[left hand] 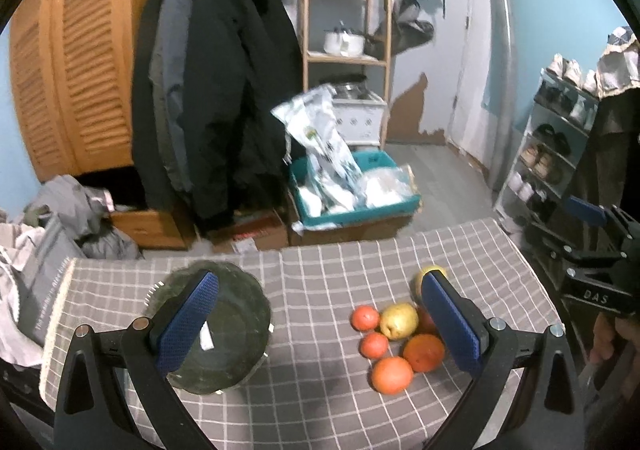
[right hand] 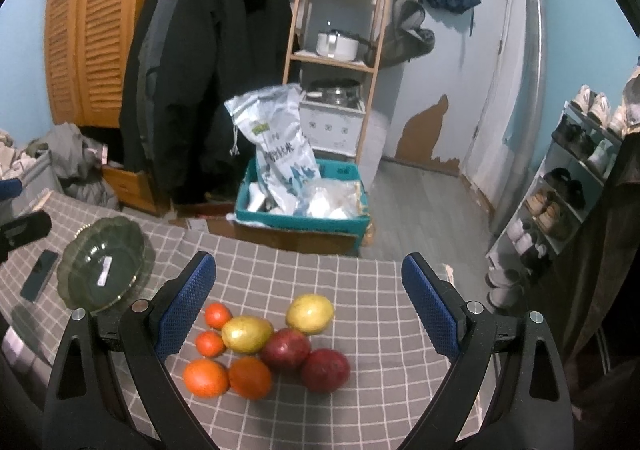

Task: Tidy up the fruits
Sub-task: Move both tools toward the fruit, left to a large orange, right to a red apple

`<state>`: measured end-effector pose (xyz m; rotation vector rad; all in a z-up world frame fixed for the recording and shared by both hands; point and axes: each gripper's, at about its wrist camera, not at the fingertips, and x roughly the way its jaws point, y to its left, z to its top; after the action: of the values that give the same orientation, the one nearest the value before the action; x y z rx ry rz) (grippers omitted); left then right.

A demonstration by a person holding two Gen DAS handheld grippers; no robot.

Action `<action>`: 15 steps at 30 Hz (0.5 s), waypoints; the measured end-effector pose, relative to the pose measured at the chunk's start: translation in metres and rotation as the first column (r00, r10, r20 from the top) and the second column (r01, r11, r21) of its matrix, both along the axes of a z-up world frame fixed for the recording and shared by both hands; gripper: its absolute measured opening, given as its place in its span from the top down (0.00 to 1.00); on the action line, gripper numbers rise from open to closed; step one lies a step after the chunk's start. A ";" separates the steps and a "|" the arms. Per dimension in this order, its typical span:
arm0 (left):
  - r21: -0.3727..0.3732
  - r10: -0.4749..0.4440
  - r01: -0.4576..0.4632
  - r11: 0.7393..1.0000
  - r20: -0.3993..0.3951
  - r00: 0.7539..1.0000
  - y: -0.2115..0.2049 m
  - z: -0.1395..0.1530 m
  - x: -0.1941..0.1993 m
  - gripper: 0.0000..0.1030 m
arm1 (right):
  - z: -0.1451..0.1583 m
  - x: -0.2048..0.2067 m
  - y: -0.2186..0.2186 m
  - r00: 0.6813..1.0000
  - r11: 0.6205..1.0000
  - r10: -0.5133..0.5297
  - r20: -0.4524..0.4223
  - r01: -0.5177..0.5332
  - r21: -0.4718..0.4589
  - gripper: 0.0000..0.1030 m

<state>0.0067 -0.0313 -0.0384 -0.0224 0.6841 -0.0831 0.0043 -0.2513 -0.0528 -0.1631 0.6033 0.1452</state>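
Writing: "DAS" stood in pale letters on the body of the right gripper (left hand: 596, 296) as the left wrist view caught it at its right edge; a rice sack (right hand: 276, 146) in the teal crate (right hand: 304, 216) carried print too blurred to read.
Left gripper (left hand: 320, 324): fingers spread wide, nothing between them, above the checked tablecloth (left hand: 320, 410).
Right gripper, own view (right hand: 308, 306): jaws wide apart, empty, hovering over the fruit pile.
Fruit pile: clustered on the cloth's right part, pieces touching one another, well apart from the bowl.
Fruit seen: two small tangerines (right hand: 218, 316), two larger oranges (right hand: 206, 378), two yellow-green pears (right hand: 247, 334), two dark red apples (right hand: 326, 370).
Bowl (right hand: 104, 264): dark green glass, scalloped rim, a white label inside, empty, on the cloth's left part.
Right wrist view only: both red apples in full, and a dark phone (right hand: 39, 280) lying flat just left of the bowl.
Left wrist view only: a person's hand (left hand: 612, 338) on the right gripper's handle; the apples mostly hidden behind the blue finger pad (left hand: 450, 326).
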 end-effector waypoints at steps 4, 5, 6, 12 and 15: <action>0.006 -0.022 0.022 1.000 -0.053 0.998 -0.008 -0.014 0.007 0.01 | -0.013 0.009 -0.006 0.998 1.000 -0.010 -0.062 0.010 0.003 0.10; 0.010 -0.026 0.027 1.000 -0.065 0.998 -0.010 -0.017 0.008 0.01 | -0.018 0.011 -0.007 0.997 1.000 -0.014 -0.079 0.014 0.002 0.10; 0.013 -0.030 0.031 0.999 -0.076 0.997 -0.012 -0.020 0.009 0.01 | -0.021 0.013 -0.008 0.995 1.000 -0.017 -0.093 0.017 0.002 0.10; 0.023 -0.047 0.052 0.998 -0.168 0.985 -0.024 -0.050 0.019 0.01 | -0.049 0.023 -0.019 0.979 0.999 -0.037 -0.202 0.041 0.015 0.11; 0.011 -0.050 0.053 0.999 -0.210 0.976 -0.026 -0.066 0.024 0.01 | -0.065 0.026 -0.027 0.964 0.997 -0.055 -0.258 0.065 0.029 0.11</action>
<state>0.0310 -0.0574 -0.1040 0.0030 0.8969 -0.1258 0.0305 -0.2783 -0.1175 -0.0903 0.8637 0.1192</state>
